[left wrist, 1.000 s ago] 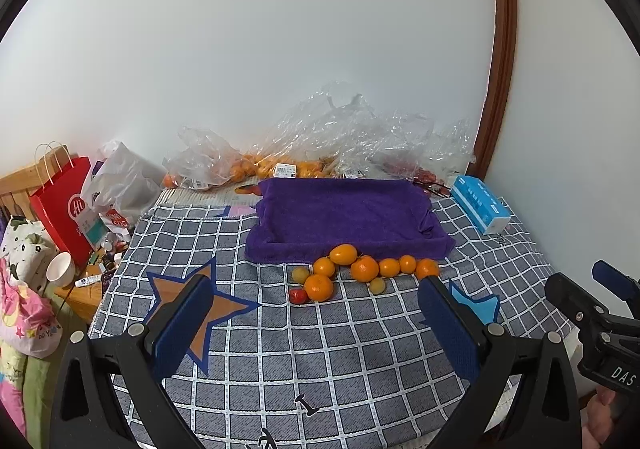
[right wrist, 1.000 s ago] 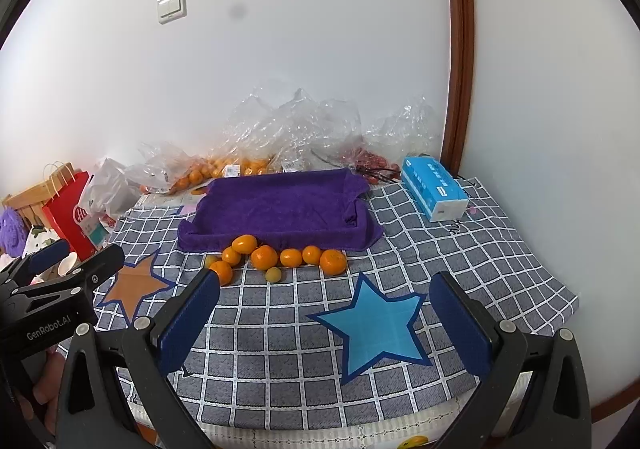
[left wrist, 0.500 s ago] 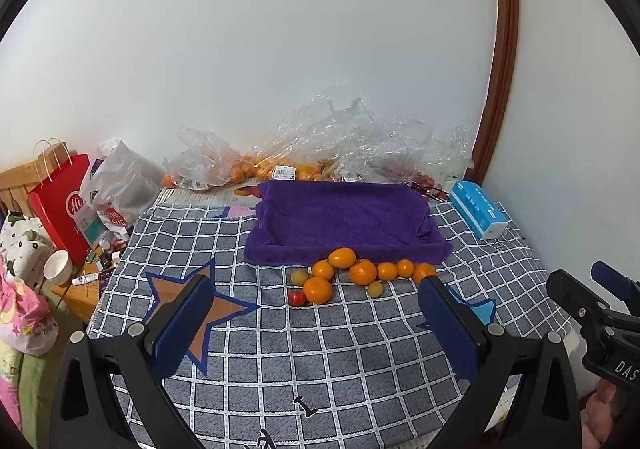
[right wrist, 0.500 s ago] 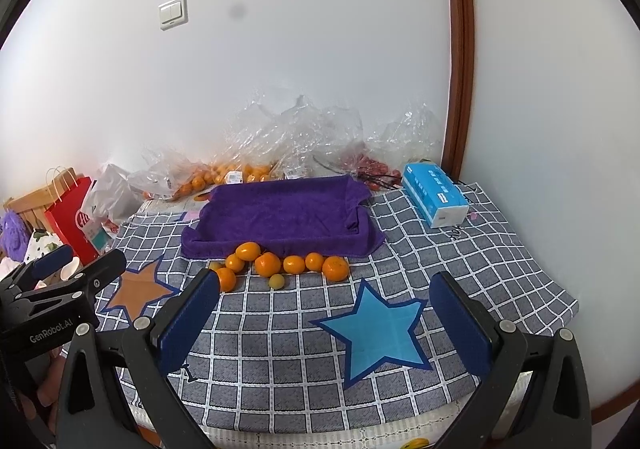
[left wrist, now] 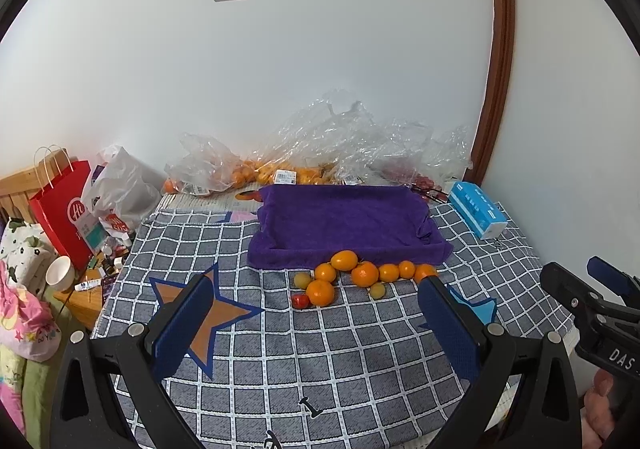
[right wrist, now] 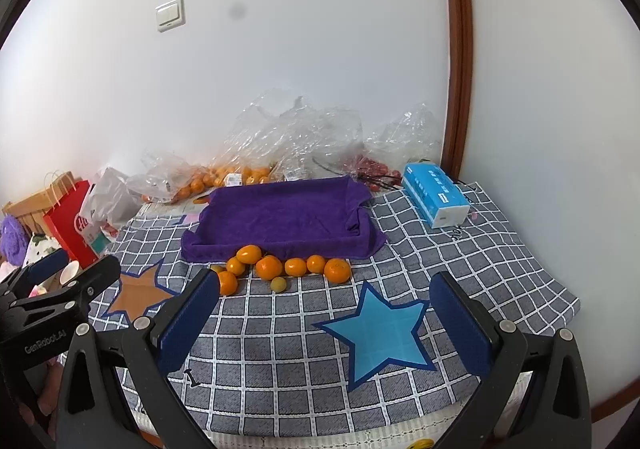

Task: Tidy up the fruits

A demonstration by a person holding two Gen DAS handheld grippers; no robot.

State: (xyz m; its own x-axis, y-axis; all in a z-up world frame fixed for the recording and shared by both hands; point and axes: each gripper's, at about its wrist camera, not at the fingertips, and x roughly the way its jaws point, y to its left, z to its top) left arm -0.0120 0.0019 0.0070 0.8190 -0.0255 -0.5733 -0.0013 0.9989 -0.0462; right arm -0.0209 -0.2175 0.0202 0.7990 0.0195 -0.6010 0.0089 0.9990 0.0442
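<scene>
Grey checked cloth with star patches covering the surface, viewed from both wrists. Purple towel-lined tray lies at the far side, before crumpled clear plastic bags along the wall. Left gripper and right gripper hover over the near cloth, jaws spread wide and empty. A cluster of orange mandarins, with small yellow and red fruits, lies just beside the tray's near edge.

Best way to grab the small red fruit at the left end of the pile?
Take the red fruit across its middle, coming from above with the left gripper. An orange touches its right side, so set the fingers front-to-back.
</scene>
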